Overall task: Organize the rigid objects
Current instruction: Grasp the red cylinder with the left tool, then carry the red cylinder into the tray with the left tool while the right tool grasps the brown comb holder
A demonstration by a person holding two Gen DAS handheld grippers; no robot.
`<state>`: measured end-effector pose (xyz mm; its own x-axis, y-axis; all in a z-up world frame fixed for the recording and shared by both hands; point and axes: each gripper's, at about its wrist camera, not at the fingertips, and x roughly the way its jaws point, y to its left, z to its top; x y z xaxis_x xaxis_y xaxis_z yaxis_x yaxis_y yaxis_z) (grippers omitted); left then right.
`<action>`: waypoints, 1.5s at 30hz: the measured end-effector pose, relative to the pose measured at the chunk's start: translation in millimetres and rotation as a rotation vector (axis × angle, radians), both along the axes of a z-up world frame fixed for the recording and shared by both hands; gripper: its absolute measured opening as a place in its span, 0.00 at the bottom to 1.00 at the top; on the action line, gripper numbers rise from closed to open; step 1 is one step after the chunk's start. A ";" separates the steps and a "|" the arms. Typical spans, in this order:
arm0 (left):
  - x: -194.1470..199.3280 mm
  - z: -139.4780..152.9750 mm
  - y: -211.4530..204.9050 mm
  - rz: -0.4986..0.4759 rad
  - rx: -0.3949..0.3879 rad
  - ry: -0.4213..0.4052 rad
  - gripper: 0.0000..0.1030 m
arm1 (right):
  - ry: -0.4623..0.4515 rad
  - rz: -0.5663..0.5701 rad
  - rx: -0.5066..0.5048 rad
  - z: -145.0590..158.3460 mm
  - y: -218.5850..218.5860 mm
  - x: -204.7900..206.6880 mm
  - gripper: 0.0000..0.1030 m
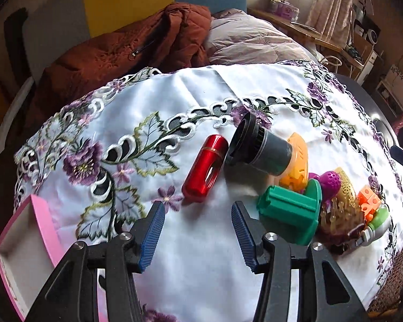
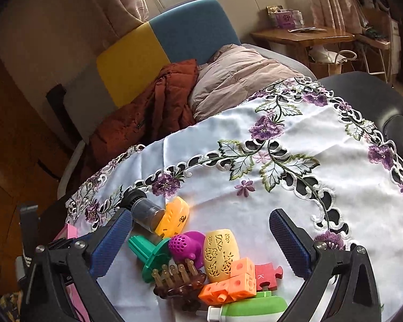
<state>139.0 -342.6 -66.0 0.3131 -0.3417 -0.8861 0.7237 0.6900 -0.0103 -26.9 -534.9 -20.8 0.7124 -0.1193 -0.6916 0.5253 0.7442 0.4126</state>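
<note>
A shiny red cylinder lies on the embroidered white tablecloth, just ahead of my open, empty left gripper. A black-capped grey tube lies to its right, also in the right wrist view. A pile of toys sits further right: a green spool, purple ball piece, yellow perforated shell, orange cubes, red puzzle piece, brown comb, and green-white bottle. My open, empty right gripper hovers over this pile.
A pink open box sits at the left table edge. An orange-yellow shell lies by the tube. A rust-coloured jacket and pale duvet lie on the bed behind the table. A dark chair stands at right.
</note>
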 end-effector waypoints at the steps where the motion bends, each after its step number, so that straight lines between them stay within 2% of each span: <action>1: 3.4 -2.9 -6.0 -0.007 0.004 -0.004 0.51 | -0.003 0.003 0.005 0.1 0.0 0.1 1.00; 4: 14.9 -12.2 -20.3 -0.021 0.025 -0.012 0.51 | -0.007 0.015 0.007 0.9 1.5 1.3 1.00; 7: 21.4 -17.2 -34.1 -0.050 0.049 -0.058 0.50 | -0.006 0.025 0.004 1.3 3.3 3.3 1.00; 10: 31.6 -30.6 -39.9 -0.043 0.059 -0.035 0.38 | 0.000 0.032 0.004 1.1 3.7 4.8 1.00; 12: 31.0 -30.8 -39.8 -0.034 0.036 -0.058 0.33 | 0.003 0.030 0.000 1.3 3.4 4.3 1.00; 17: 21.1 -29.6 -31.0 0.006 0.029 -0.057 0.25 | -0.015 -0.026 -0.012 5.0 -4.7 -4.1 1.00; 21: 10.8 -26.7 -18.3 0.049 0.027 -0.039 0.25 | -0.022 -0.074 0.035 1.3 -17.3 -11.1 1.00; 25: -9.3 -24.8 4.4 0.086 0.016 -0.034 0.24 | -0.008 -0.071 0.076 -5.6 -21.8 -8.9 0.99; 29: -40.7 -24.2 27.9 0.099 -0.003 -0.021 0.24 | 0.008 -0.048 0.067 -8.6 -17.6 -4.8 0.93; 32: -68.3 -23.8 47.1 0.102 -0.031 -0.016 0.24 | 0.013 -0.045 0.072 -10.7 -18.3 -5.4 0.86; 34: -87.4 -24.0 56.5 0.095 -0.027 -0.049 0.24 | 0.018 -0.043 0.077 -12.4 -19.6 -5.7 0.70; 35: -98.8 -24.2 60.7 0.085 -0.020 -0.077 0.25 | 0.020 -0.037 0.082 -13.3 -19.5 -5.2 0.67; 37: -115.5 -25.0 67.2 0.065 -0.027 -0.099 0.24 | 0.031 -0.011 0.088 -15.4 -17.4 -2.5 0.52; 41: -138.8 -26.5 78.7 0.049 -0.069 -0.103 0.25 | 0.055 0.136 0.127 -23.1 0.2 12.3 0.50; 44: -140.3 -26.7 79.9 0.047 -0.077 -0.097 0.25 | 0.091 0.225 0.120 -28.3 17.6 21.7 0.50; 45: -139.2 -27.0 79.3 0.045 -0.081 -0.094 0.25 | 0.100 0.247 0.123 -30.0 21.7 23.0 0.54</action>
